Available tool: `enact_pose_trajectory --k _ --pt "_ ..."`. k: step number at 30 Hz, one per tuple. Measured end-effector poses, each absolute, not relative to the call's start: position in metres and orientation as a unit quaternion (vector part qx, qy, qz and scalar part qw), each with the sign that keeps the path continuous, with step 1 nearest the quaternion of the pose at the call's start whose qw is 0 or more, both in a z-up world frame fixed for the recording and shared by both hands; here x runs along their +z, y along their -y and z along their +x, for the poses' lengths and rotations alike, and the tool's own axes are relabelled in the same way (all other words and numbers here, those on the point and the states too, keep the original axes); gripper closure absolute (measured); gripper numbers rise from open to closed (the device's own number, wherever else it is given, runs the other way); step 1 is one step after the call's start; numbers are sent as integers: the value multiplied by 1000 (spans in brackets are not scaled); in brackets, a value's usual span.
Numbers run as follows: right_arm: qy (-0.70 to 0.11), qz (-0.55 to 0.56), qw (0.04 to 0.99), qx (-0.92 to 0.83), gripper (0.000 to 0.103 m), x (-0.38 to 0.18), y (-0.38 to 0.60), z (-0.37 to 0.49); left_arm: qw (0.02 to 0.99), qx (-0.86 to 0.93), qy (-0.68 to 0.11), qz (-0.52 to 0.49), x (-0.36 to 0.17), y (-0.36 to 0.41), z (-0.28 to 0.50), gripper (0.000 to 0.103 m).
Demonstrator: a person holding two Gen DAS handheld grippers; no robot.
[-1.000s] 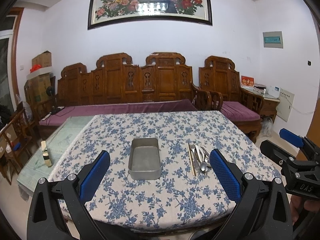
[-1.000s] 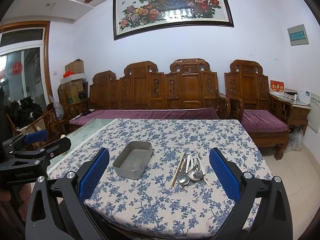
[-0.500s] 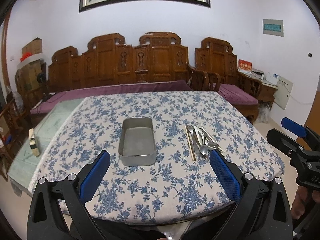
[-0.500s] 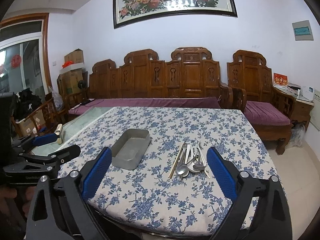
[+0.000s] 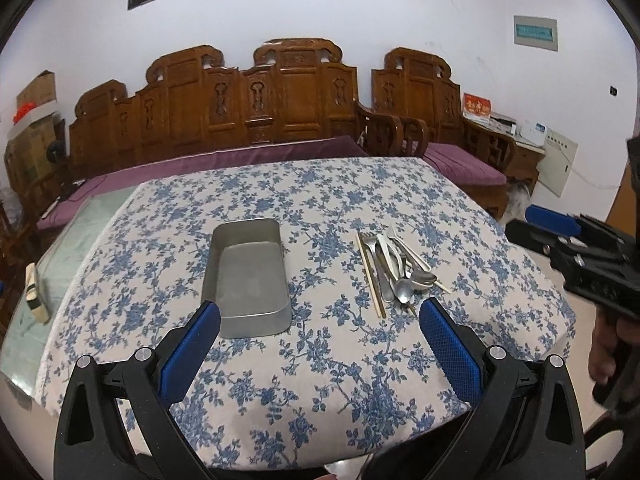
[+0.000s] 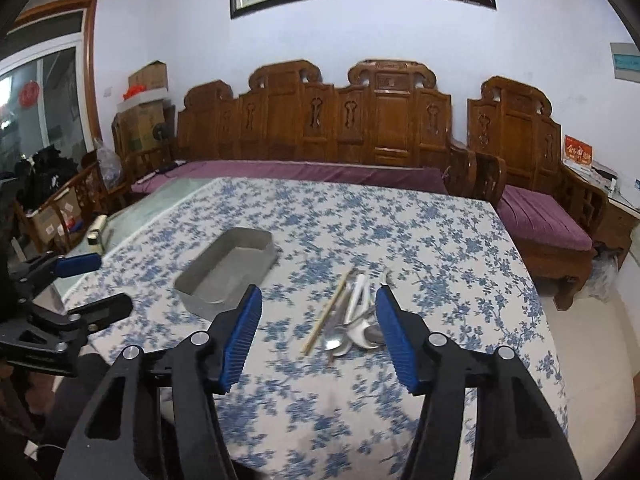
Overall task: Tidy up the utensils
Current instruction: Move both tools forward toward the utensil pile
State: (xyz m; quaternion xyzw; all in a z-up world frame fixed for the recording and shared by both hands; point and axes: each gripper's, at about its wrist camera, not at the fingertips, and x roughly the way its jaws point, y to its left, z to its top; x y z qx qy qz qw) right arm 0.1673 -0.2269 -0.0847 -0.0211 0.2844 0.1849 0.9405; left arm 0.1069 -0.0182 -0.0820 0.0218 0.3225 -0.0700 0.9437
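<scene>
While both claws, left claw [image 5: 319, 316] and right claw [image 6: 319, 310], gape empty, we see steel spoons and wooden chopsticks bundled as utensils [image 5: 394, 266] beside the grey tin [image 5: 248, 276].

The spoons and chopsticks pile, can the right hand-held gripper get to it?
Probably yes. The right hand-held gripper is open and pointed at the utensil pile, which lies loose on the tablecloth; nothing sits between them. The metal tray is off to the side.

Both hand-held grippers are brought lower and closer over the counter [image 5: 360, 360] than a second ago. The right hand-held gripper [image 6: 319, 334] is narrowed from its wide spread, its fingers now framing the utensil pile [image 6: 348, 320]. The left hand-held gripper [image 5: 320, 324] is carried nearer the metal tray [image 5: 248, 276], its spread unchanged.
</scene>
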Motion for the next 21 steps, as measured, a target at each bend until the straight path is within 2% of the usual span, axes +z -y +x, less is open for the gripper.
enact_pose_trajectory --k 5,9,14,21 --pt "-310 -19 934 175 47 -105 243 205 937 -84 -337 31 -98 28 126 6" --pt "-343 -9 924 170 56 -132 254 235 930 -99 -353 35 -112 36 141 6" --pt "-376 0 911 168 59 -161 261 259 918 -126 -375 36 -129 49 162 7" --pt "-418 -5 895 159 59 -194 271 271 896 -163 -410 47 -160 83 197 22"
